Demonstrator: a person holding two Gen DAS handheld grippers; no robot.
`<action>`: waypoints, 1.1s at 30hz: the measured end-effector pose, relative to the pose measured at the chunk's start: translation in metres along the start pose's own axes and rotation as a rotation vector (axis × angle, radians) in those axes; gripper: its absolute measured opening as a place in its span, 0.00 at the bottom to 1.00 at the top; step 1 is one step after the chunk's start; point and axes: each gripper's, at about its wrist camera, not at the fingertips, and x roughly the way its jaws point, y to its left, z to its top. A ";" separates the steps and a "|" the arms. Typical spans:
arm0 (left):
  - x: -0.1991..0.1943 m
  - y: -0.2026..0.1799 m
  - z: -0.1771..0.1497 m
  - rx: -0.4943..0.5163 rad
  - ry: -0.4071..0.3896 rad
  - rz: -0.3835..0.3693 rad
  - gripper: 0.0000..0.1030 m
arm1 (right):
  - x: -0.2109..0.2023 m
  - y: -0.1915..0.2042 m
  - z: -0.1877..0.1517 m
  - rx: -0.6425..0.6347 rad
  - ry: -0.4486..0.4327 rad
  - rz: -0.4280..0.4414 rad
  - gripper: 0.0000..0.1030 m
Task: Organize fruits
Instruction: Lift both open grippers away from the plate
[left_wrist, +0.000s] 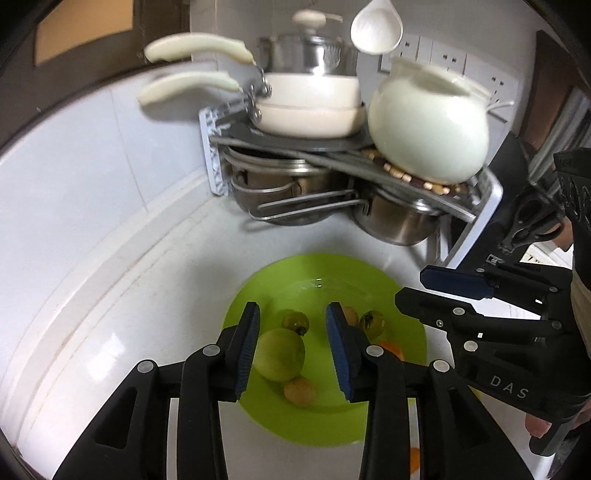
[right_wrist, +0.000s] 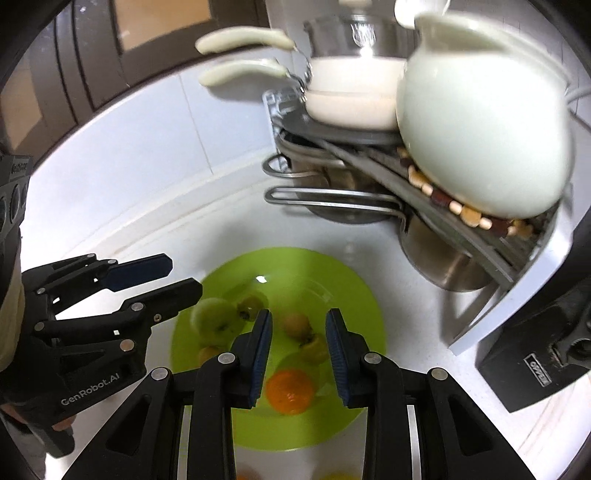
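So | both tongs apart, gripping nothing: left gripper, right gripper | over green plate | holding apple, orange, small fruits | pot rack in counter's back corner

A white counter runs into a tiled corner. A green plate rests flat on it, and just behind the plate a metal rack stands in the corner. Steel pots sit on the counter under the rack, and a black box stands just beside it.
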 end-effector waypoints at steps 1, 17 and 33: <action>-0.005 0.000 -0.001 -0.003 -0.005 0.004 0.37 | -0.006 0.003 0.000 -0.003 -0.011 0.003 0.30; -0.102 0.005 -0.033 -0.045 -0.133 0.049 0.53 | -0.080 0.046 -0.018 -0.059 -0.161 0.008 0.48; -0.164 0.028 -0.079 -0.085 -0.189 0.132 0.68 | -0.118 0.089 -0.051 -0.066 -0.235 -0.022 0.69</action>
